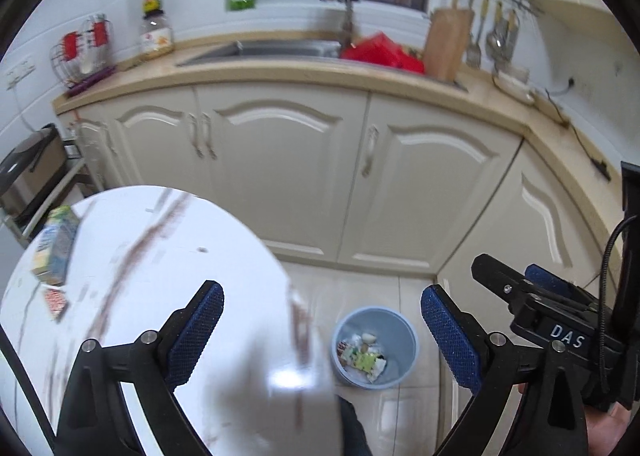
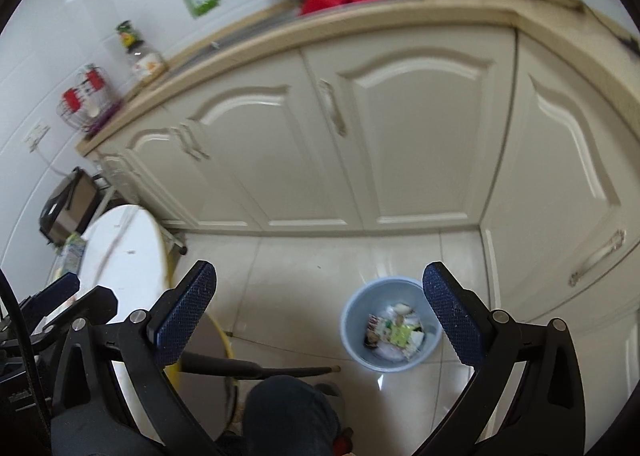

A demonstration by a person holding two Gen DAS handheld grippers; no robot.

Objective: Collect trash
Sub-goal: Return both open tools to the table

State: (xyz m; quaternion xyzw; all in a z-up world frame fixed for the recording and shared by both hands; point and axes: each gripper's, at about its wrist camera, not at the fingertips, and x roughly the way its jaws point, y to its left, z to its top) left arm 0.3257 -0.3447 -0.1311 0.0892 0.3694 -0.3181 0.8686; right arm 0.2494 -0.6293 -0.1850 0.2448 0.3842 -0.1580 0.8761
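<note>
While your left gripper (image 1: 322,320) and right gripper (image 2: 318,308) gape empty, the bin (image 1: 374,348) (trash inside) stands upright at five o'clock; the carton (image 1: 56,246) apparently lies lengthwise toward twelve.

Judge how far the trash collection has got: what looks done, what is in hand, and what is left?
Done: wrappers and scraps already lie in the blue bin on the floor. In hand: nothing; the left gripper and right gripper both stand open and empty. Left: a carton and a small red packet remain on the white table, probably the next pickups.
</note>
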